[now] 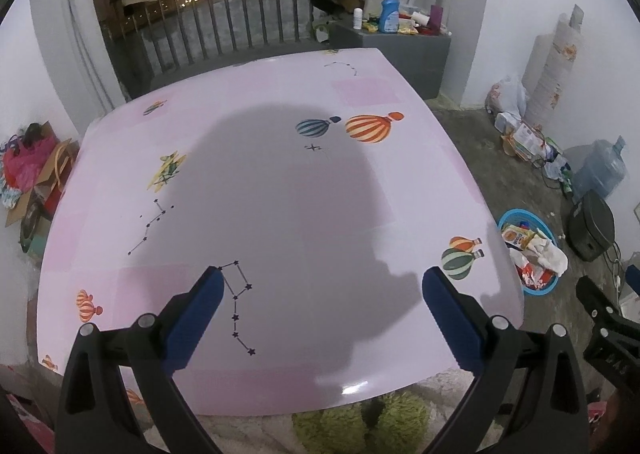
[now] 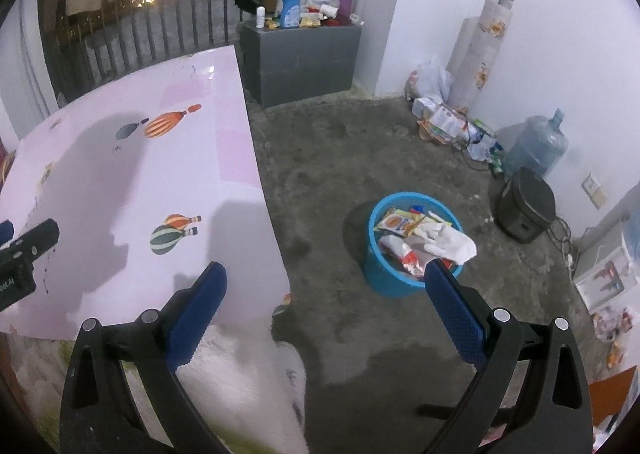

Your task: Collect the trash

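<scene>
Blue plastic, the round bin [image 2: 412, 254] sits on the rough concrete floor [image 2: 360, 157] right of the glossy pink worktop [image 1: 280, 193], heaped with crinkled wrappers and a soft white tissue [image 2: 448, 242]. Both hand-held grippers, left [image 1: 322, 292] and right [image 2: 326, 288], gape empty. I judge the overhanging tissue could slide out if the bin is nudged.

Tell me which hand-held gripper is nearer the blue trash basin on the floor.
Right. The right hand-held gripper is open beside the table's edge, facing the blue trash basin. The left hand-held gripper is open over the pink table, the basin off to its right.
</scene>
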Demonstrator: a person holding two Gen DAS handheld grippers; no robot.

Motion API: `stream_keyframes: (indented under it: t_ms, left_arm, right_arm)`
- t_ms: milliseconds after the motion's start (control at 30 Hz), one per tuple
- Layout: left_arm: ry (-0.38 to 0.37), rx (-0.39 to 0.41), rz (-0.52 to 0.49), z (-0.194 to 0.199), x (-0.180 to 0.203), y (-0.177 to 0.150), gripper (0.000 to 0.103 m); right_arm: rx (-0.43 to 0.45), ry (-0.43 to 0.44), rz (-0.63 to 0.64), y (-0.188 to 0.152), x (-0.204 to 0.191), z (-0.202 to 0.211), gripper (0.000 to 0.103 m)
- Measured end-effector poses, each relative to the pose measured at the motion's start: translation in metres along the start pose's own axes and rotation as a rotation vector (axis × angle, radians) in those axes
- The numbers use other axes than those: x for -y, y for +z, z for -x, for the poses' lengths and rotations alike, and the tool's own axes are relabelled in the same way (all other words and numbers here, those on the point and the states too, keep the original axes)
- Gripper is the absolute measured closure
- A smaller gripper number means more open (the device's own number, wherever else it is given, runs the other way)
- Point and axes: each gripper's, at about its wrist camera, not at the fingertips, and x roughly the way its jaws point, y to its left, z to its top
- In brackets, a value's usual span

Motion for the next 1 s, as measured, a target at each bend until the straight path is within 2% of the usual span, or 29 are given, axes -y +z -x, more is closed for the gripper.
stream_keyframes:
  t_ms: [667,1000]
  left_arm:
    - [-0.034,-0.034,-0.047,-0.006,0.017,0.0,0.006]
    - [-0.006,-0.029,-0.031,-0.006,0.012,0.003,0.006]
  right_arm:
    - [-0.01,-0.018,-0.034,0.0,0.009,-0.002,0.008]
    - [-0.001,-0.041,-0.057,-0.001,0.013,0.001,0.008]
